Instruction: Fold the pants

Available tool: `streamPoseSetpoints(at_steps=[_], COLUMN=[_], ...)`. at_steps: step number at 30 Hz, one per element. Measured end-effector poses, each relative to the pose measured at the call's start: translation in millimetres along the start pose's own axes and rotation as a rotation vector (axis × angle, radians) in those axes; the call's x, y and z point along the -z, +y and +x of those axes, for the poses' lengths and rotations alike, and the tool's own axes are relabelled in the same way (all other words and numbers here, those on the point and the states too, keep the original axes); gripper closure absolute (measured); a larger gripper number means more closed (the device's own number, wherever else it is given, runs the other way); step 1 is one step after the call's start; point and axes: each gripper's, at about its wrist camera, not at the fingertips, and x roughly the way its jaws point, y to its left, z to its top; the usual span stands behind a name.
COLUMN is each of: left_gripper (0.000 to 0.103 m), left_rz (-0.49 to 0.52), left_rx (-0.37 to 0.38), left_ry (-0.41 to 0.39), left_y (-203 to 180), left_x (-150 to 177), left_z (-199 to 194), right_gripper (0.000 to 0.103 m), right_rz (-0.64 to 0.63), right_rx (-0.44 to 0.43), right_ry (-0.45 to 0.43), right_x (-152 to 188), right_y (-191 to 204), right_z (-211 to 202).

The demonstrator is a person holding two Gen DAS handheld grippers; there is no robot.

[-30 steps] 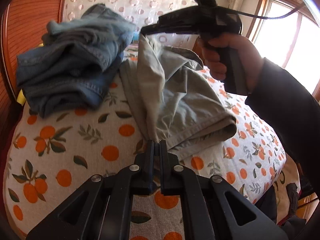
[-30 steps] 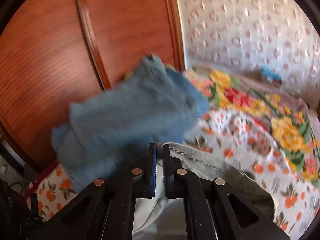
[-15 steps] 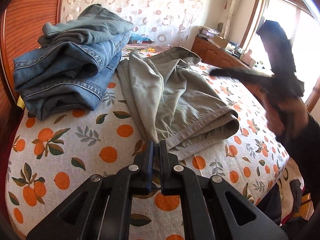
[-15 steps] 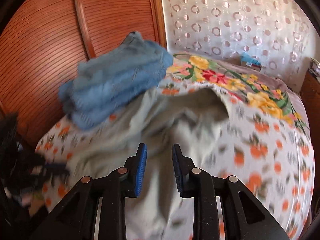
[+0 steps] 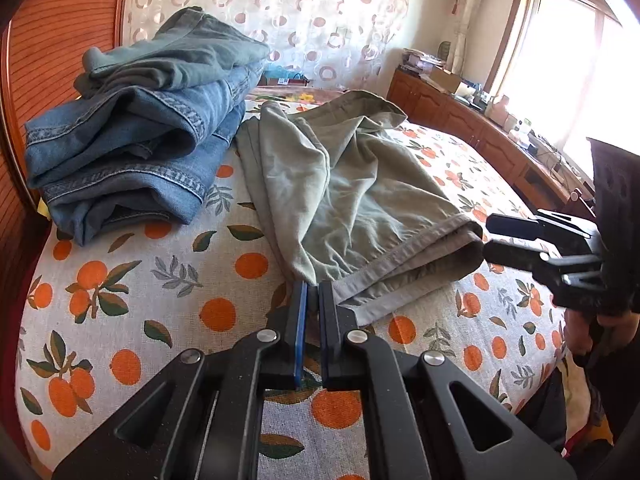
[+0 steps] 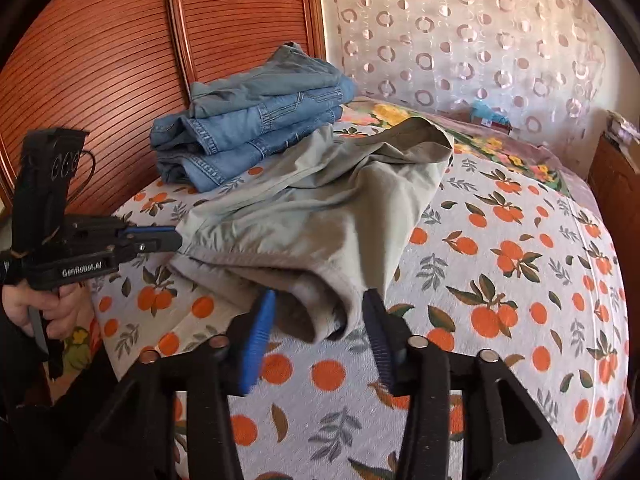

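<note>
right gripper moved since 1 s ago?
Yes. In the left wrist view the right gripper has dropped from above the khaki pants, near the jeans stack, to the hem corner on the window side, jaws open.

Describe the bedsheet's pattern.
White bedsheet printed with oranges and green leaves; clearest in the right wrist view.

**Right gripper drops the waist and moves to the hem**

A second ago the right gripper [image 6: 318, 330] was clamped on the khaki pants [image 5: 352, 196], holding part of them lifted above the bed. It has since let go, and that part now lies slack on the bedspread [image 5: 160, 280]. The gripper has swung down to the far corner of the folded hem, its fingers [image 6: 256, 336] spread wide on either side of the cloth.
</note>
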Motion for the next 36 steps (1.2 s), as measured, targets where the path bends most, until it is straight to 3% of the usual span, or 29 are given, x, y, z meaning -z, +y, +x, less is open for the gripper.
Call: streamPoseSetpoints(at_steps=[8,20,26,36], left_gripper=[0.098,0.098,0.098,0.098], left_rz=[-0.010,-0.012,-0.005,-0.005], left_rx=[0.008,0.023,0.028,0.028], left_ry=[-0.009,-0.037,-0.040,-0.039], left_y=[1,3,1,0], left_x=[-4,-9,-10,-12], left_z=[0,-8,-11,-10], right_gripper=[0.052,0.050,0.049,0.049], right_rz=[-0.124,-0.234,-0.234,-0.268], right_rx=[0.113,0.136,0.157,0.156], right_ry=[0.013,0.073,0.028,0.027], right_x=[-12,-11,-18,-18], right_y=[45,59,60,63], right_z=[-1,11,9,13])
